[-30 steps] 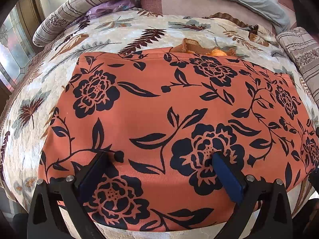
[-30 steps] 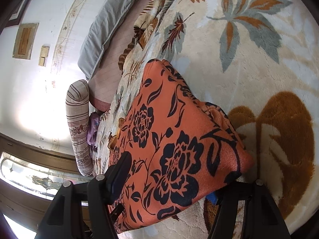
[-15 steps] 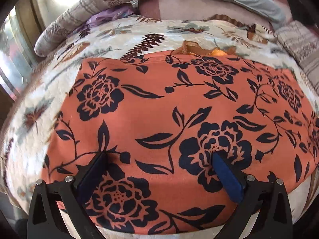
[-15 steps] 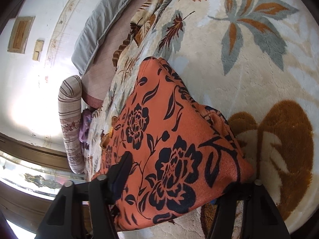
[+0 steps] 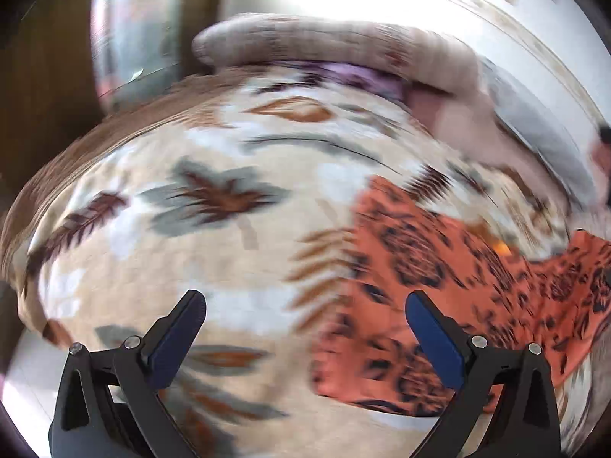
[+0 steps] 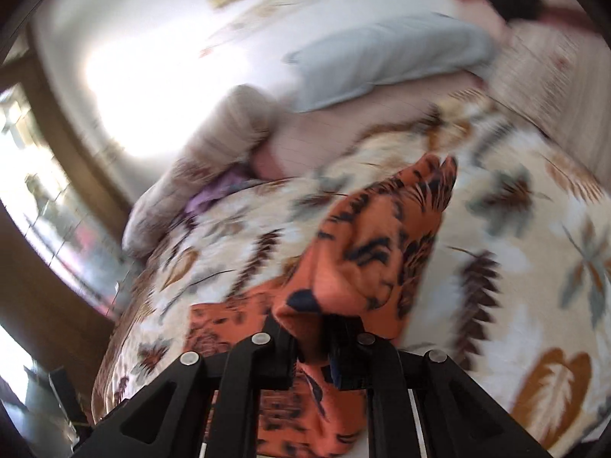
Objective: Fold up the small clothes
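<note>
The orange garment with black flowers lies on the leaf-patterned bedspread at the right of the blurred left wrist view. My left gripper stands open above the bedspread, empty, its right finger over the garment's left edge. In the right wrist view my right gripper has its jaws closing and pinches a bunched fold of the garment. That fold rises in a peak off the bedspread, while the rest of the garment hangs below the fingers.
A striped bolster and a purple cloth lie at the far side of the bed. A grey pillow leans on the white wall. A window is at the left. The bed's edge drops off at the left.
The right gripper shut on the garment's edge and lifted it, rolling. The left gripper swung left off the garment, which now lies to its right. Both views are now blurred.
</note>
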{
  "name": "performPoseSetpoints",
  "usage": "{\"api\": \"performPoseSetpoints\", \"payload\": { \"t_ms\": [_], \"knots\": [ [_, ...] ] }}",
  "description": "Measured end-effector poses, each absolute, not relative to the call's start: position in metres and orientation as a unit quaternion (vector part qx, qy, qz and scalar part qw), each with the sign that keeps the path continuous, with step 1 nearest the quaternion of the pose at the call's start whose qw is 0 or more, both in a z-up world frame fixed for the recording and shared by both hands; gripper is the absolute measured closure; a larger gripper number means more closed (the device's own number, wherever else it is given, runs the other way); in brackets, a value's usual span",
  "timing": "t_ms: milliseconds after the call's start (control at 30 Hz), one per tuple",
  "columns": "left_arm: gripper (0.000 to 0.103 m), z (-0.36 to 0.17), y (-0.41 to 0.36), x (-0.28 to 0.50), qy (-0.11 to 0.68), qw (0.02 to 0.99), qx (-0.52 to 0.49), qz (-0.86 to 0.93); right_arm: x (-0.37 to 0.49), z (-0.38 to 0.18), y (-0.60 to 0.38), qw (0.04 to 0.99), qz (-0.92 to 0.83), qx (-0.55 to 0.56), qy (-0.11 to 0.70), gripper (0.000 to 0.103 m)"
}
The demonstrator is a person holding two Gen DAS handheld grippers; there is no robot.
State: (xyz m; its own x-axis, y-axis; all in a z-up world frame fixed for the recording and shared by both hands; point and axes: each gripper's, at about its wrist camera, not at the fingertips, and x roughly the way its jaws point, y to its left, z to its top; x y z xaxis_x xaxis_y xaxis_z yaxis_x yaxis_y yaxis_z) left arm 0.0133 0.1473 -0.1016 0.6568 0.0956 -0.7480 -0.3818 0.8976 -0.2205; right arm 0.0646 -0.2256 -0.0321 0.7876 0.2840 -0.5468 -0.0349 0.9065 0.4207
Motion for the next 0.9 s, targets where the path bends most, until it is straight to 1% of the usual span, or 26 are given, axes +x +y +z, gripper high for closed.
{"api": "performPoseSetpoints", "payload": {
  "t_ms": [67,133,233,300,333,400,500,600,667,733,800,900],
  "knots": [
    [0.0,-0.115,0.177,0.005,0.39,0.881,-0.207,0.169,0.066,-0.028,-0.172,0.927,0.129,0.157,0.314,0.09],
    [0.0,-0.132,0.197,0.0,0.397,0.868,-0.224,0.196,0.063,-0.036,-0.119,0.922,0.172,0.115,0.327,0.09],
    [0.0,-0.148,0.216,-0.003,0.412,0.853,-0.25,0.2,0.061,-0.076,-0.055,0.897,0.222,0.067,0.376,0.09],
    [0.0,-0.148,0.22,-0.005,0.411,0.854,-0.25,0.198,0.066,-0.118,-0.03,0.872,0.231,0.054,0.429,0.09],
    [0.0,-0.148,0.22,-0.005,0.408,0.856,-0.247,0.197,0.068,-0.134,-0.026,0.861,0.227,0.056,0.452,0.09],
    [0.0,-0.147,0.22,-0.007,0.405,0.86,-0.248,0.188,0.068,-0.143,-0.025,0.86,0.221,0.061,0.455,0.09],
    [0.0,-0.142,0.217,-0.008,0.403,0.863,-0.246,0.18,0.066,-0.127,-0.031,0.866,0.227,0.07,0.44,0.09],
    [0.0,-0.142,0.214,-0.006,0.402,0.865,-0.245,0.174,0.055,-0.095,-0.037,0.883,0.241,0.08,0.395,0.09],
    [0.0,-0.143,0.214,-0.003,0.402,0.865,-0.243,0.175,0.049,-0.089,-0.04,0.886,0.25,0.104,0.376,0.09],
    [0.0,-0.142,0.212,-0.003,0.397,0.868,-0.244,0.175,0.055,-0.104,-0.032,0.872,0.262,0.119,0.396,0.09],
    [0.0,-0.137,0.209,0.0,0.397,0.869,-0.258,0.143,0.058,-0.133,-0.034,0.86,0.254,0.12,0.426,0.09],
    [0.0,-0.118,0.196,0.005,0.378,0.87,-0.317,0.017,0.059,-0.148,-0.049,0.846,0.255,0.169,0.437,0.09]
  ]
}}
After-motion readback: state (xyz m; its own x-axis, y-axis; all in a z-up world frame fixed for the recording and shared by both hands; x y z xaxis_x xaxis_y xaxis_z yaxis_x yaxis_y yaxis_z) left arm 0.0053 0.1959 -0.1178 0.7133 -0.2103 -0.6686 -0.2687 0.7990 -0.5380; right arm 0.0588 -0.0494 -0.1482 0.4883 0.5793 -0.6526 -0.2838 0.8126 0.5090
